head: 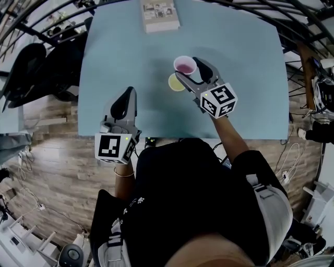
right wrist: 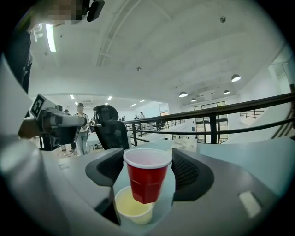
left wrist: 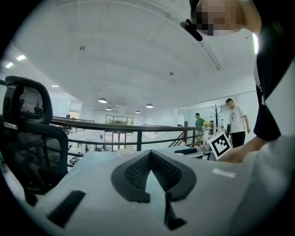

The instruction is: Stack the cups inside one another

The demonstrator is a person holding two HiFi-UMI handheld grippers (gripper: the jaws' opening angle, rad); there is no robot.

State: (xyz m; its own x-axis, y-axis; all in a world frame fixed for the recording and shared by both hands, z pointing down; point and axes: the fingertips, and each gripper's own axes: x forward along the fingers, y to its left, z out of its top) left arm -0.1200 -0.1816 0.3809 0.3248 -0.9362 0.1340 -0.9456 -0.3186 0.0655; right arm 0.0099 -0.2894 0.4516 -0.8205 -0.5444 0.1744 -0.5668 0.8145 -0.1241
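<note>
Clamped on the red cup (right wrist: pixel 146 177) just below its rim with the fingers (right wrist: pixel 186 171) of the right gripper (head: pixel 190 71), lifted clear of the table (head: pixel 130 57). Hanging over the yellow cup (right wrist: pixel 132 209), which stands on the table; not yet nested. Pressed together on nothing at the left gripper (left wrist: pixel 150 153), low near the table's front edge, well apart from both cups. Farther out, just a booklet (head: pixel 159 14) at the far edge.

Likely to tip or shove the light yellow cup if lowered off-centre or tilted, rim catching rim. Also liable to dent the thin red wall if squeezed harder.

Shown in the right gripper view: the gap between red base and yellow mouth. Shown in the head view instead: both mouths from above, slightly offset, with no sense of height.
</note>
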